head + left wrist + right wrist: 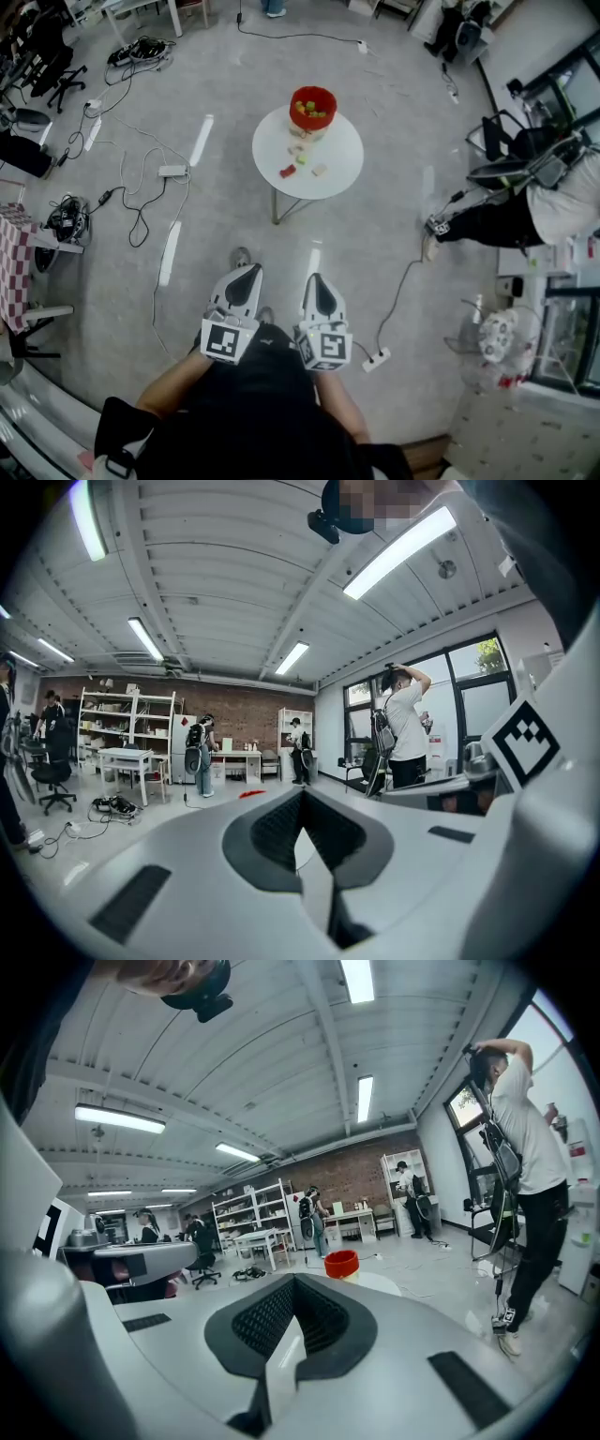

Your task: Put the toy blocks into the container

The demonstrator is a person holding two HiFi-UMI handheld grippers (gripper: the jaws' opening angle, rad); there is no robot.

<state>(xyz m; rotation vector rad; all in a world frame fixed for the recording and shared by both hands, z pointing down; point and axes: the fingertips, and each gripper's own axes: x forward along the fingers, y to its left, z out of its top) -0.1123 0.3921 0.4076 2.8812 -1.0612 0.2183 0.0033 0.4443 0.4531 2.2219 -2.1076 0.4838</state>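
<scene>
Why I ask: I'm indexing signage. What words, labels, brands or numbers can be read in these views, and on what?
No readable word, brand or number in any view.
Left gripper cube: a black-and-white square marker, a pattern, not letters.
Right gripper cube: the same kind of marker.
Shelves at the back: any print is too small to read.
Red container: no label visible.

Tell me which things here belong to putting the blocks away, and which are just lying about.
For the job: red container, loose toy blocks, white table, left gripper and right gripper, both shut and empty.
Lying about: power strip, floor cables, fan.
</scene>
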